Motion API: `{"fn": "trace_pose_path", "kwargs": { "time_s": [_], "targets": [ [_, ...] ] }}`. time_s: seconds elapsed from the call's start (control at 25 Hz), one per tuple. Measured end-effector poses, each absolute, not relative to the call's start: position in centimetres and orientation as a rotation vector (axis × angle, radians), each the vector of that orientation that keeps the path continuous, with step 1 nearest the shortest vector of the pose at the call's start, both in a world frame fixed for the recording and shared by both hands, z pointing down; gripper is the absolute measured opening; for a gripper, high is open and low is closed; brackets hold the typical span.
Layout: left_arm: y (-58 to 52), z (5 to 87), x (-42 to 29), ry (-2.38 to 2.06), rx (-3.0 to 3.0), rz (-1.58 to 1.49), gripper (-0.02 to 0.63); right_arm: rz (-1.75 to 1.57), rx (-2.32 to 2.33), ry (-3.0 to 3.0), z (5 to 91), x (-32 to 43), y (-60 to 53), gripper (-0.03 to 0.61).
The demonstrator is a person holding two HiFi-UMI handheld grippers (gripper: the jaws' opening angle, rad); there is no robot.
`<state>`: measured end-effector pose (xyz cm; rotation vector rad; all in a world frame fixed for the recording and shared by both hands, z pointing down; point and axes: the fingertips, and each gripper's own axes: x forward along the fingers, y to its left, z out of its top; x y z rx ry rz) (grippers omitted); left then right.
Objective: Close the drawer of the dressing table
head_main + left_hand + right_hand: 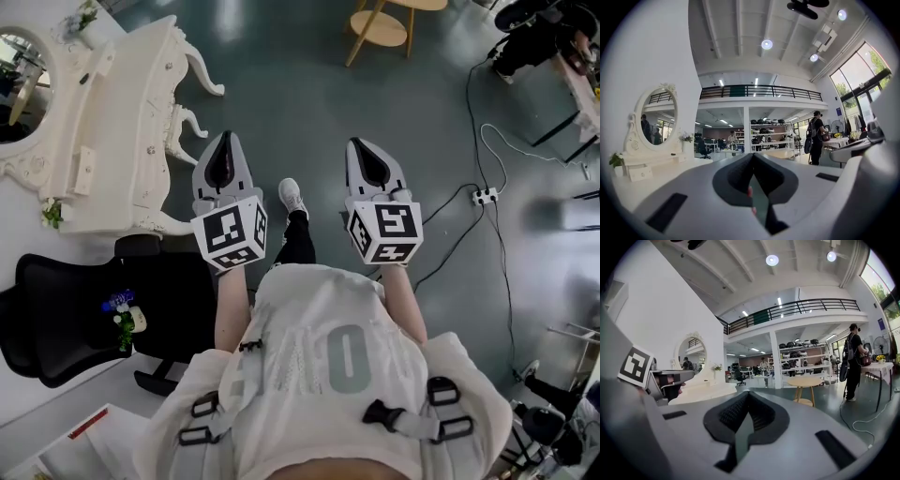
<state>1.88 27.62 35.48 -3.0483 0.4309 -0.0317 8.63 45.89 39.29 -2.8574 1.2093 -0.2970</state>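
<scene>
The white dressing table [112,141] stands at the upper left of the head view, its oval mirror [21,75] at the far left edge. Its front with small knobs [150,150] faces my grippers, and I see no drawer standing out from it. My left gripper [225,139] is held in the air just right of the table's curved legs, jaws shut on nothing. My right gripper [360,142] hovers beside it over the floor, also shut and empty. In the left gripper view the jaws [753,155] meet, with the table [647,164] to their left. The right gripper [749,393] looks past the mirror [691,352].
A black office chair [84,309] stands at the lower left, close behind the dressing table. A round wooden table [380,28] is at the top. Cables and a power strip [485,196] lie on the floor at right. A person [853,362] stands far off.
</scene>
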Motion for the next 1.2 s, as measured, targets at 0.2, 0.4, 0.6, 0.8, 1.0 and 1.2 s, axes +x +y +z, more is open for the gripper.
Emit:
{"fn": "trace_pose_path", "kwargs": {
  "time_s": [0.2, 0.4, 0.6, 0.8, 1.0, 1.2],
  "targets": [
    [24.3, 36.8, 6.4, 0.462, -3.054, -0.087, 0.019, -0.296, -2.880, 1.197, 39.2, 13.8, 43.7, 0.009],
    [20.0, 36.2, 12.3, 0.477, -3.038, -0.106, 0.019, -0.286, -2.871, 1.075, 38.9, 19.9, 41.9, 0.009],
    [14.9, 34.1, 18.1, 0.505, -3.029, -0.082, 0.019, -0.286, -2.842, 1.052, 37.4, 26.1, 37.8, 0.009],
    [8.6, 33.3, 21.9, 0.588, -3.034, -0.052, 0.018, -0.252, -2.834, 1.182, 35.6, 31.6, 30.1, 0.009],
    [1.2, 33.2, 22.8, 0.756, -3.022, 0.027, 0.018, -0.231, -2.780, 1.382, 34.8, 34.7, 20.3, 0.009],
    [-5.8, 33.5, 21.4, 0.942, -2.975, 0.043, 0.018, -0.211, -2.689, 1.577, 34.9, 34.8, 11.2, 0.009]
  ]
}}
